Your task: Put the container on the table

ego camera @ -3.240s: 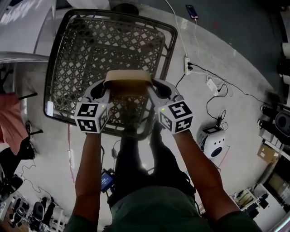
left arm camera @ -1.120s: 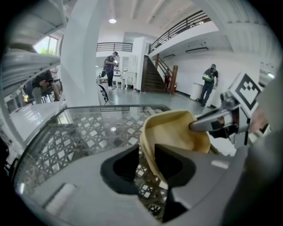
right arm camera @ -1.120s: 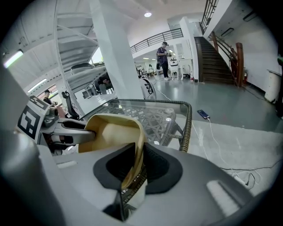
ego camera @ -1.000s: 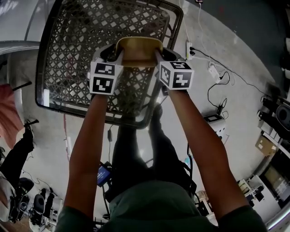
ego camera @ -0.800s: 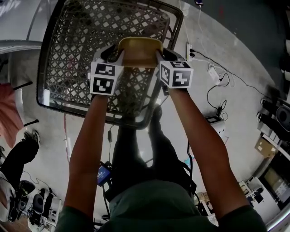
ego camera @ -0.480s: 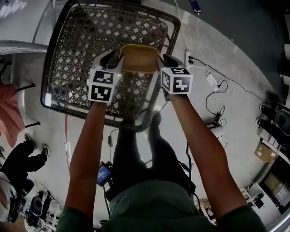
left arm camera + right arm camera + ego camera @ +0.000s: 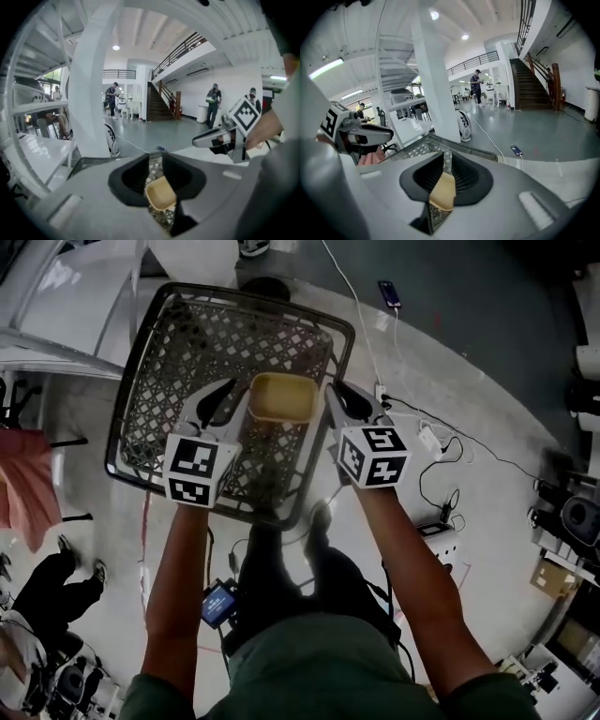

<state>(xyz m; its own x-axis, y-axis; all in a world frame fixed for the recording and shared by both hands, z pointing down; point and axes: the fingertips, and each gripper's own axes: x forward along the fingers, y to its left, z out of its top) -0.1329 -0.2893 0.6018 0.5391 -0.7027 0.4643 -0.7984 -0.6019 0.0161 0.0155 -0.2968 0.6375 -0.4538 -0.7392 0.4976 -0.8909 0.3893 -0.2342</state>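
Noting left tongs (image 7: 156, 158) and right tongs (image 7: 447, 157) held above the basket (image 7: 169, 362). Left: parted, just narrowed from a wider spread, pads on nothing. Only mesh and the tub visible through the gap. Right: likewise parted after narrowing, gap slimmer, nothing pinched.

Located next, ahead of and below both sets of tips: container (image 7: 279, 399), a tan open tub, upright, mouth up. Apparently resting on the mesh bottom of the basket rather than carried. Flanked by the two tongs, about midway, neither set clearly nearer. Long axis judged to run across, from one set of tongs toward the other, though close to square from above, so recorded with reserve. End walls thus turned toward the tips. Relation governing any fresh grip: straight down, one set of tongs per end.

Contents: tub empty, no item visible inside. Basket carrying the tub alone so far as visible, with part of its bottom hidden behind the tongs.

Farther out, past the basket's far left corner: white counter (image 7: 70, 301), taken as the destination, well apart from the tub. Beyond the far right corner, on the floor (image 7: 487, 371): phone (image 7: 392, 292) on a cable.

Task judged not done: tub yet to be gripped, lifted clear of the basket rim and carried toward the counter. Risk flagged: tilt or slip under an uneven pinch.
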